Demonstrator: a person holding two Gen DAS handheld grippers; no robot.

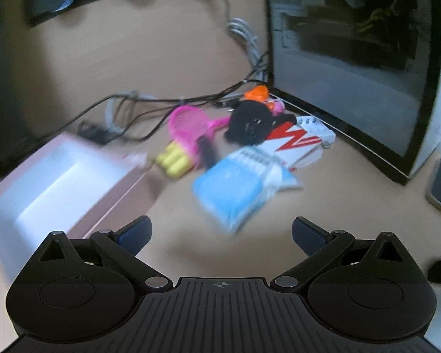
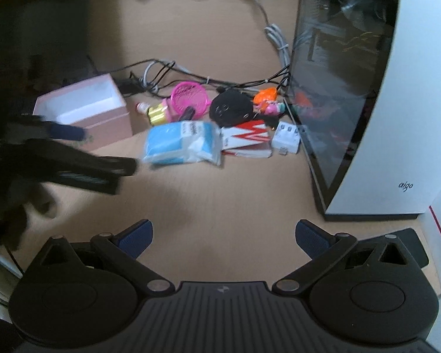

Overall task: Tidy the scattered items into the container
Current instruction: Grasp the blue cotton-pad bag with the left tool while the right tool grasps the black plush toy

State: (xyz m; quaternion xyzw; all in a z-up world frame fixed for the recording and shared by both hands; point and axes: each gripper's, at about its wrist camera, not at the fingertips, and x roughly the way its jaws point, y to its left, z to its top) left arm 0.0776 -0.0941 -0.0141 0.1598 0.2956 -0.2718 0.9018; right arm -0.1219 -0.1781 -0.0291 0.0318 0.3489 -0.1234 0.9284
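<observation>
Pink container (image 2: 85,111) empty, "aigo" on white computer case (image 2: 405,186), both grippers' fingers wide, holding nothing.

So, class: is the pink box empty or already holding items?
Empty, as far as visible: the pink box shows only bare white interior, while the blue packet lies outside on the desk.

The left gripper (image 1: 222,235) and right gripper (image 2: 224,236) are matte black, each with a ribbed central plate, round discs at four and eight o'clock, silver pivot screws on the linkage arms, and dark blue textured pads (image 1: 135,233).
</observation>
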